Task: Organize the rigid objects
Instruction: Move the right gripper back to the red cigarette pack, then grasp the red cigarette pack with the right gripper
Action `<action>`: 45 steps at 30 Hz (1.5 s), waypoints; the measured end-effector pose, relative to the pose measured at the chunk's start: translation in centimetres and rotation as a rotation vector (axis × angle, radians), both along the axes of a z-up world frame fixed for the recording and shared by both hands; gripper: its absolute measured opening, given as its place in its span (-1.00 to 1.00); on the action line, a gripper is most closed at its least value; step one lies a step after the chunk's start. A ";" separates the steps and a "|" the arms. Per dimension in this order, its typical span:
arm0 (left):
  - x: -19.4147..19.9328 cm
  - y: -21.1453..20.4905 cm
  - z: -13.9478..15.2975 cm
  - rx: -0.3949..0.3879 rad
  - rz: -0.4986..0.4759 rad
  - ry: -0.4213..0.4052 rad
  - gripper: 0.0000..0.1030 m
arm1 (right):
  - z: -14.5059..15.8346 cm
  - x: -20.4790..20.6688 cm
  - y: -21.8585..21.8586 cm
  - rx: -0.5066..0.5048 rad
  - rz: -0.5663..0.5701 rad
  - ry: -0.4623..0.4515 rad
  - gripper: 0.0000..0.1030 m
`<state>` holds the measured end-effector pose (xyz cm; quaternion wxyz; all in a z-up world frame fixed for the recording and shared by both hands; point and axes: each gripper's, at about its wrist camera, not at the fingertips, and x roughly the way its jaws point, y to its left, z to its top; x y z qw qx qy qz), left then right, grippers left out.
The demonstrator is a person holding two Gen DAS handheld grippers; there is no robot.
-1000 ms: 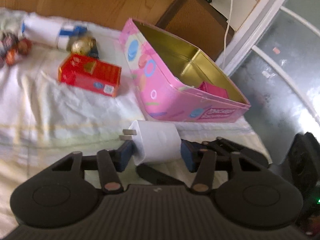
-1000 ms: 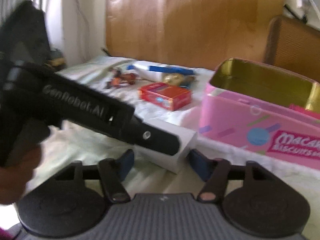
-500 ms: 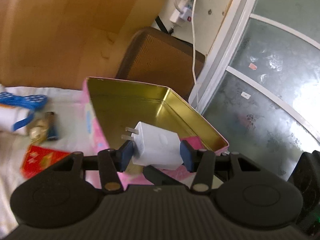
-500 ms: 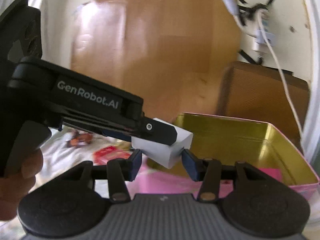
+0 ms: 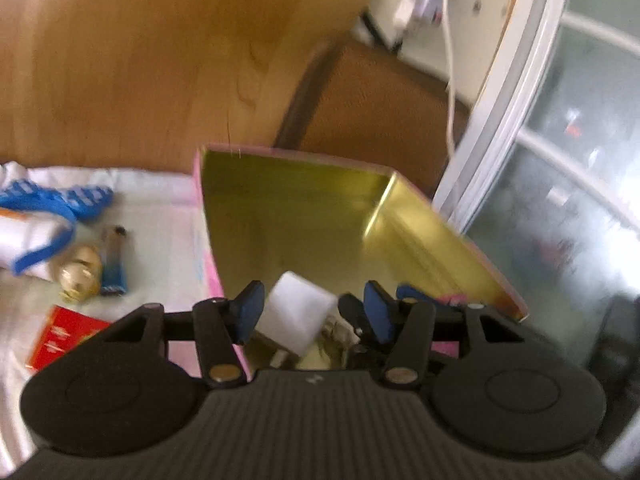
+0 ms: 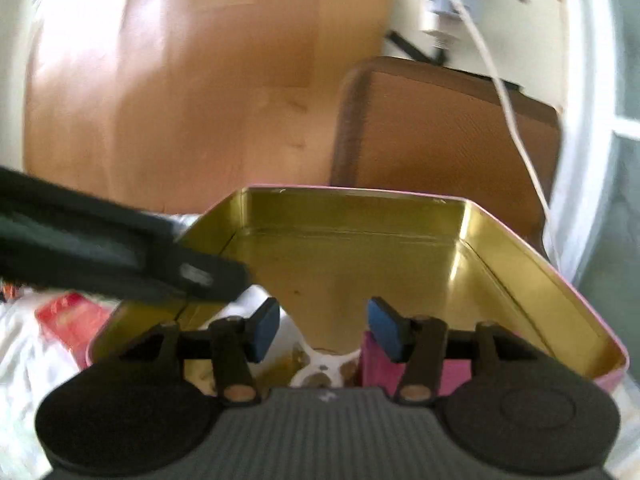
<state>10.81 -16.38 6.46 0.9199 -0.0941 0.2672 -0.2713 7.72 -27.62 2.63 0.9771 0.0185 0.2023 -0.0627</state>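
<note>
**Charger let go over the tin**

You had carried the white charger (image 5: 296,312) clamped in your left gripper (image 5: 312,312), lifting it from the cloth up to the pink tin (image 5: 208,240). A second ago it sat squarely between the blue pads, prongs pointing away to the left of the jaws. At this moment the left jaws were opening: the charger had tipped, its body tilted between the pads, and daylight showed between it and the right-hand pad. Whether the left-hand pad still brushed it was hard to tell through the blur, so you should have counted it as released and dropping, not held.

Below and ahead of those jaws lay the gold floor of the tin, so the charger was going inside the tin, close to its near wall. A pink box (image 6: 452,368) already rested in the tin, just under the right-hand finger of your right gripper (image 6: 324,328).

Your right gripper's jaws were also opening and had nothing between them; half a second earlier the charger had shown between them, but now only the tin floor did. Your left gripper crossed that view to the left of its jaws.

Outside the tin, left of your left jaws, the red box (image 5: 64,332), a gold-wrapped sweet (image 5: 80,276) and a blue-and-white tube (image 5: 36,232) still waited on the cloth. One rigid thing was as good as stowed; those remained.
</note>
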 end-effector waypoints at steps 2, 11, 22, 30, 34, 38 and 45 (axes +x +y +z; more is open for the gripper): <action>-1.9 2.1 0.9 -0.010 0.016 -0.062 0.12 | 0.4 -1.6 0.3 0.013 0.002 -0.042 -0.01; -6.6 17.3 -4.3 0.043 0.314 -0.004 0.21 | 0.7 -7.6 7.3 -0.001 0.296 -0.132 0.09; -7.1 24.5 -6.3 -0.024 0.441 0.061 0.20 | -0.4 0.9 17.5 -0.318 0.577 0.093 0.66; -7.6 24.3 -6.3 -0.057 0.410 0.023 0.22 | -0.9 9.6 17.7 -0.394 0.580 0.498 0.99; -7.7 24.9 -6.4 -0.108 0.409 0.027 0.24 | -0.3 9.7 16.5 -0.256 0.624 0.555 0.33; -7.1 24.6 -6.5 -0.129 0.412 0.032 0.27 | -0.2 6.7 16.5 -0.186 0.666 0.540 0.17; -6.9 24.4 -6.6 -0.125 0.392 0.047 0.27 | -0.2 -2.9 18.4 -0.172 0.834 0.389 0.15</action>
